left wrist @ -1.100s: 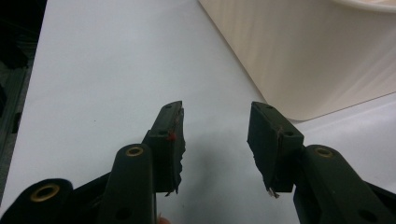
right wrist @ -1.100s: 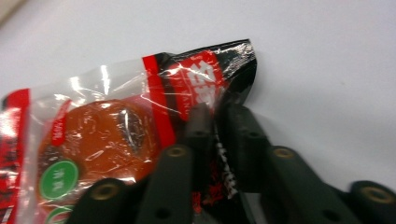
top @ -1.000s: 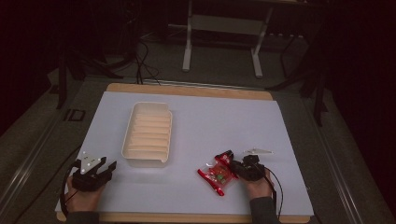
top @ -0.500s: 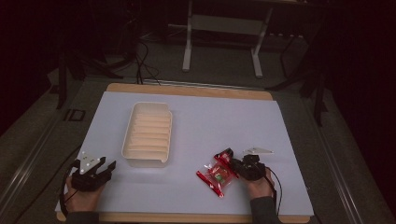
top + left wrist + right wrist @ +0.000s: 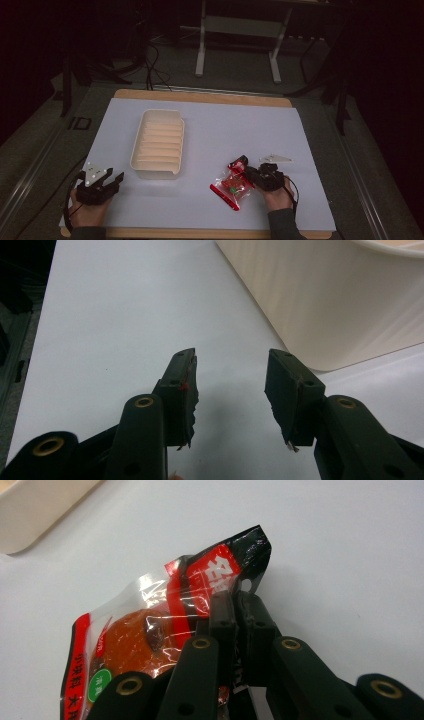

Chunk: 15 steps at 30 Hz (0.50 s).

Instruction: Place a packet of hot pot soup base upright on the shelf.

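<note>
The right gripper (image 5: 248,174) is clenched on a red snack packet (image 5: 231,184), its jaws pinching the sealed top edge near the hanging hole; in the right gripper view the two black jaws meet on the printed red-and-black flap of that packet (image 5: 165,630), which is likely the thinnest, flattest part and so gives the firmest hold on a slippery, puffy bag. The packet lies at about 5 o'clock on the bench (image 5: 215,125), its body hanging toward 7 o'clock from the gripper, the far end resting on the white sheet or only just clear of it; I cannot tell which. The cream tray (image 5: 159,144) sits to the left of the middle, at about 9 o'clock from the packet and well apart from it, open side up and seemingly bare, so it looks like the place the packet is meant to go. The left gripper (image 5: 102,186) waits at 7 o'clock near the front edge, released, with nothing between its jaws; the left gripper view shows the tray's near wall (image 5: 330,300) just ahead at 1 o'clock, so that hand seems parked out of the way, perhaps ready to steady the tray. Compared with a second ago, the right gripper's jaws have just been closing on the packet's edge, and the packet has turned a little and shifted slightly toward the front; the left hand and the tray stay as they were.
</note>
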Available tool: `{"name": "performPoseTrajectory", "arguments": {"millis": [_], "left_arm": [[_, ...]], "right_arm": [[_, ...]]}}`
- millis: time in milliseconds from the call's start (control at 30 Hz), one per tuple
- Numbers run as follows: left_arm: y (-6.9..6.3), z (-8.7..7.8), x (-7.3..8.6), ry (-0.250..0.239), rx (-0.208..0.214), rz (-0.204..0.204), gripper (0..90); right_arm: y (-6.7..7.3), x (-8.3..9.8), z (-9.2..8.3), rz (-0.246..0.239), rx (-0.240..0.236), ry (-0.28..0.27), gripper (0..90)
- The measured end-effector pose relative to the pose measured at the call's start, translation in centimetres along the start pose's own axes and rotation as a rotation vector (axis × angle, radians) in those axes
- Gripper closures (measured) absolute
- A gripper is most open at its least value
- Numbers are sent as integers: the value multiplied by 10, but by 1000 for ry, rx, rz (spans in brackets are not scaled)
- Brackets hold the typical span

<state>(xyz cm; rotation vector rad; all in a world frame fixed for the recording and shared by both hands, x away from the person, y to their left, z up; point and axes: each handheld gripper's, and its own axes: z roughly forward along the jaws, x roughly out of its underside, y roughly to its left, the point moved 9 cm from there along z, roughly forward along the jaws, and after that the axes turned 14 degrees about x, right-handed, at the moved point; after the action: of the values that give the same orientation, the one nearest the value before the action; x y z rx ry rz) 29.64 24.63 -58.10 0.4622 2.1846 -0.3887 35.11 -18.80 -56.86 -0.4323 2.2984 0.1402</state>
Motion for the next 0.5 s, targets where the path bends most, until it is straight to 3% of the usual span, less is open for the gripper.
{"name": "performPoseTrajectory", "arguments": {"millis": [500], "left_arm": [[0,0,0,0,-2,1,557]], "right_arm": [[5,-9,-4,-34,-10,-15,867]]}}
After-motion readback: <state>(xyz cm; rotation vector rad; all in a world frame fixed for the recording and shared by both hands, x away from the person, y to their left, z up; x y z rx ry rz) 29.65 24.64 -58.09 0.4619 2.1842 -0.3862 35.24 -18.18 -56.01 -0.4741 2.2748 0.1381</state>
